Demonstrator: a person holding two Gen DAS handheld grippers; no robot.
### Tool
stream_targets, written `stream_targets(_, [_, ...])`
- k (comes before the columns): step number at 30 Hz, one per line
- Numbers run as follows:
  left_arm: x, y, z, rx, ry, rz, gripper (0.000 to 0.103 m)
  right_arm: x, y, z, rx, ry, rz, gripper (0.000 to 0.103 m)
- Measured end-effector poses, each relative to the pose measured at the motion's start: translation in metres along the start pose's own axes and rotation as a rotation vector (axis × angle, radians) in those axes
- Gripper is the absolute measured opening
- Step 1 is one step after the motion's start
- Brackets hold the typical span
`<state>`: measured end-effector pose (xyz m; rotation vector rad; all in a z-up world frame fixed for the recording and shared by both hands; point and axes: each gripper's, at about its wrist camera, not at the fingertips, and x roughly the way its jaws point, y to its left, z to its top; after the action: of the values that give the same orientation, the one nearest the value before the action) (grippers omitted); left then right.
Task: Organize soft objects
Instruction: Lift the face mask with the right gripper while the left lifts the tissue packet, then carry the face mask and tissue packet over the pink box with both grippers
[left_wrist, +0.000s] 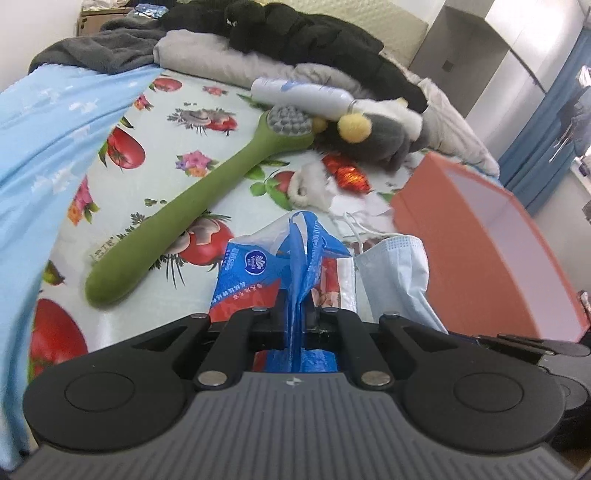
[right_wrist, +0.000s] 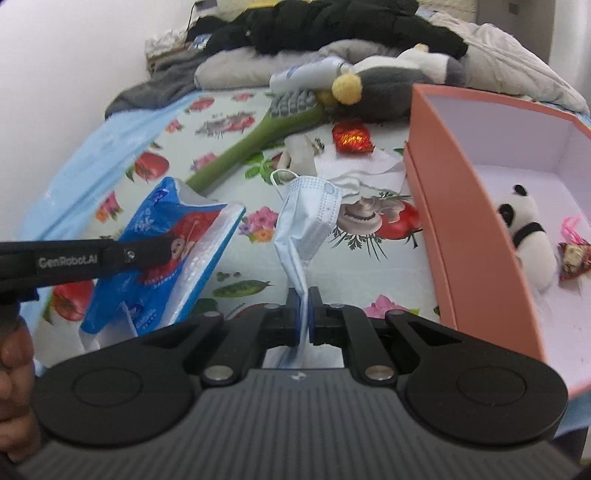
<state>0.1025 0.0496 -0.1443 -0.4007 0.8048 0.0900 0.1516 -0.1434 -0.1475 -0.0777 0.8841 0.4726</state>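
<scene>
Blue plastic is pinched in the left tongs (left_wrist: 295, 314): it is the edge of a tissue pack (left_wrist: 255, 273), and the pack is held up over the bed (left_wrist: 229, 107). A pale blue mask (right_wrist: 306, 221) is squeezed tight in the right tongs (right_wrist: 304, 314) and is held up too, with its loop at the top. An orange box (right_wrist: 454, 221) is seen just beside the mask, on the right. A toy panda (right_wrist: 524, 229) is laid inside the box, next to a small wrapped sweet (right_wrist: 572, 258). Farther back on the flowered sheet, a green brush (left_wrist: 192, 206), a red wrapper (left_wrist: 347, 173), a white bottle (left_wrist: 299, 92) and a grey plush toy (left_wrist: 384, 140) are laid near each other.
</scene>
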Motion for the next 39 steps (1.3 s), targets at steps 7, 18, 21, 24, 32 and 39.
stream_targets(7, [-0.056, -0.020, 0.000, 0.007, -0.053, -0.025, 0.007, -0.052, 0.001, -0.001, 0.050, -0.065, 0.010, 0.008])
stream_targets(18, [-0.127, -0.039, -0.006, 0.031, -0.133, -0.064, 0.007, -0.126, 0.003, -0.006, 0.082, -0.183, 0.031, 0.008])
stream_targets(21, [-0.143, -0.045, -0.009, 0.043, -0.154, -0.073, 0.007, -0.142, -0.002, -0.011, 0.109, -0.198, 0.030, 0.008])
stream_targets(24, [-0.151, -0.055, -0.015, 0.038, -0.153, -0.097, 0.007, -0.157, -0.011, -0.018, 0.127, -0.207, 0.006, 0.008])
stream_targets(32, [-0.155, -0.102, -0.031, 0.098, -0.128, -0.199, 0.007, -0.188, -0.034, -0.031, 0.165, -0.235, -0.077, 0.008])
stream_targets(39, [-0.144, -0.148, -0.041, 0.174, -0.081, -0.285, 0.007, -0.204, -0.058, -0.046, 0.226, -0.234, -0.129, 0.008])
